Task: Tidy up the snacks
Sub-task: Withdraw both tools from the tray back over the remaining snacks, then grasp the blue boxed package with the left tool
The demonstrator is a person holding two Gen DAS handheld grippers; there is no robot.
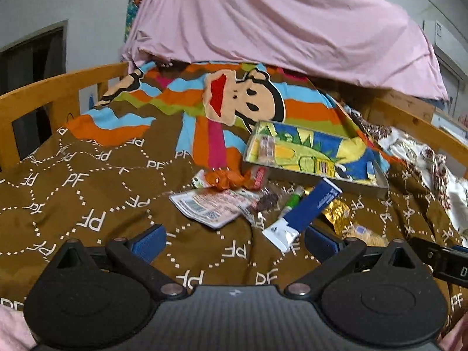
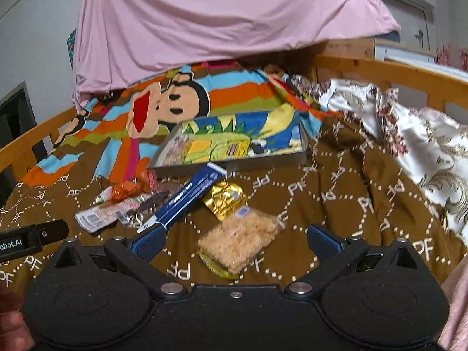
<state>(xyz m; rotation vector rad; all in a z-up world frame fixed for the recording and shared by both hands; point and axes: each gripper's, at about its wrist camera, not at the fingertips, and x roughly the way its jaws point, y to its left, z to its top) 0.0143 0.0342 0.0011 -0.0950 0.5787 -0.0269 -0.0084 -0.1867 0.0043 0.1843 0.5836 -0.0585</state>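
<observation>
A shallow tin tray (image 1: 351, 183) (image 2: 231, 168) with a cartoon print lies on the brown bedspread; one small wrapped snack (image 1: 266, 149) rests in its left end. In front of it sits a loose pile: an orange wrapper (image 1: 226, 180) (image 2: 127, 190), a pink-white packet (image 1: 204, 206) (image 2: 96, 218), a long blue-and-white packet (image 1: 307, 210) (image 2: 187, 197), a gold foil snack (image 1: 339, 213) (image 2: 226, 199) and a clear pack of rice cracker (image 2: 239, 241). My left gripper (image 1: 234, 244) is open, short of the pile. My right gripper (image 2: 234, 241) is open, its fingers either side of the cracker pack.
A wooden bed rail (image 1: 58, 93) (image 2: 395, 70) runs around the bed. A pink sheet (image 1: 278, 23) (image 2: 219, 14) hangs over the far end. A white patterned cloth (image 2: 409, 134) is bunched at the right. The other gripper's black body (image 2: 32, 238) shows at the left edge.
</observation>
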